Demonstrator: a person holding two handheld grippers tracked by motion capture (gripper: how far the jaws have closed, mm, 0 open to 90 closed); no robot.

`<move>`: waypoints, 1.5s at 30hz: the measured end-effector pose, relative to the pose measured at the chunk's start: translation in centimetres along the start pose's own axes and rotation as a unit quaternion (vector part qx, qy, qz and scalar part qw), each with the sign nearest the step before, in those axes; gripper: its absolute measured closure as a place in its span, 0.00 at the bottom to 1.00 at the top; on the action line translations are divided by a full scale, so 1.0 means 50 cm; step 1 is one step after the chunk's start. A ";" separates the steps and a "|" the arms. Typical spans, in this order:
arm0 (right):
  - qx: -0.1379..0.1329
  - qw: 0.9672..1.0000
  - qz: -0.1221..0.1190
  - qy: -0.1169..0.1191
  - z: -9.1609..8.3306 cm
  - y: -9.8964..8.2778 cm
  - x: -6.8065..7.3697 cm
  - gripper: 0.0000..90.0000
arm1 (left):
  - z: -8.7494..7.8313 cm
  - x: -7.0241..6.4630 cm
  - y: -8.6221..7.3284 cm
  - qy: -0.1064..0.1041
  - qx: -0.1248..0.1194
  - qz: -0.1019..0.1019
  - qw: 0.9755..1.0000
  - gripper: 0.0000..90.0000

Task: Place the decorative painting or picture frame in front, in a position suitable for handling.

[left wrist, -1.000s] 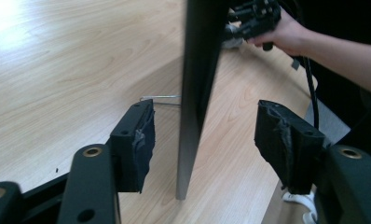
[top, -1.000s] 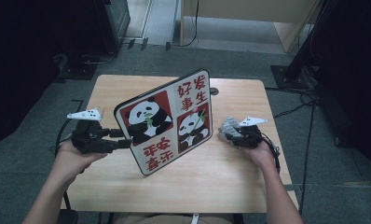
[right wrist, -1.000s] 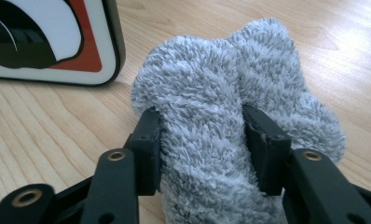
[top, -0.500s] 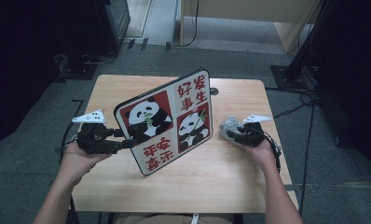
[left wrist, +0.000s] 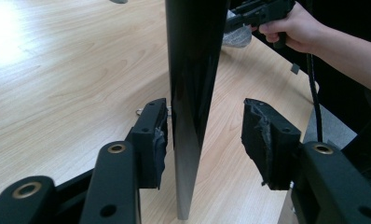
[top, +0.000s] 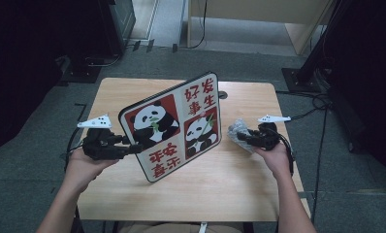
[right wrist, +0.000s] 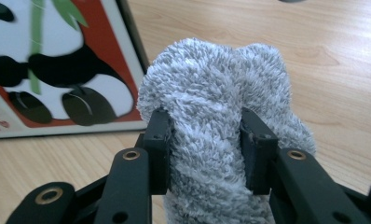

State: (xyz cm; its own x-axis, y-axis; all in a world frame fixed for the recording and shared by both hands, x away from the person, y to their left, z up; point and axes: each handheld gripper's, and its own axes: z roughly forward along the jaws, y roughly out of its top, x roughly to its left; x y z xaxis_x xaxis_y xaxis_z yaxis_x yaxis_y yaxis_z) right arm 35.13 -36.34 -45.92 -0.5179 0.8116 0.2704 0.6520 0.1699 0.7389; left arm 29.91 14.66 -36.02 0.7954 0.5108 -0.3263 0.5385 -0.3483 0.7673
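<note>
A framed panda picture board (top: 174, 126) with red panels stands tilted on edge on the wooden table (top: 259, 194). My left gripper (top: 133, 148) straddles its lower left edge. In the left gripper view the black board edge (left wrist: 193, 70) is between the pads of the left gripper (left wrist: 204, 135); one pad is against it, the other stands apart, and the jaws have just been closing. My right gripper (top: 242, 137) is shut on a fluffy grey cloth (top: 237, 130) right of the board. Up close, the cloth (right wrist: 211, 93) bulges out between the jaws of the right gripper (right wrist: 204, 149), beside the board (right wrist: 58, 60).
A small round grommet (top: 223, 95) sits in the tabletop behind the board. Black stands and cables (top: 322, 104) lie on the floor to the right. Dark equipment (top: 84, 29) stands at the back left.
The left gripper's jaws have narrowed around the board's edge. The right hand has lifted slightly with the cloth. The board stands as before.
</note>
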 end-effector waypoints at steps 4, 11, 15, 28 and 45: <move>-0.004 1.000 0.002 0.008 -0.011 0.008 0.015 0.69 | 0.003 0.002 0.000 -0.004 0.002 0.001 1.000 0.61; -0.008 1.000 0.004 0.022 -0.026 0.020 0.034 0.69 | 0.003 0.007 -0.001 -0.010 -0.004 -0.001 1.000 0.64; -0.015 0.999 0.007 0.030 -0.043 0.035 0.053 0.69 | 0.010 0.011 -0.001 -0.010 -0.006 -0.005 1.000 0.66; -0.027 0.999 -0.004 0.046 -0.068 0.068 0.088 0.69 | 0.024 0.021 -0.003 -0.020 -0.010 -0.007 1.000 0.77; -0.042 0.998 -0.021 0.046 -0.099 0.104 0.124 0.69 | 0.022 0.014 -0.005 -0.015 -0.011 -0.010 1.000 0.86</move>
State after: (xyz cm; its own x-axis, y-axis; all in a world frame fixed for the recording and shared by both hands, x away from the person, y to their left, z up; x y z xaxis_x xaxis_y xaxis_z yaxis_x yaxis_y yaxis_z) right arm 32.56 -33.22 -37.36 -0.5950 0.7493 0.2906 0.5824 0.1528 0.7984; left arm 30.64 14.25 -37.04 0.7925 0.4933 -0.3585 0.5490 -0.3211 0.7717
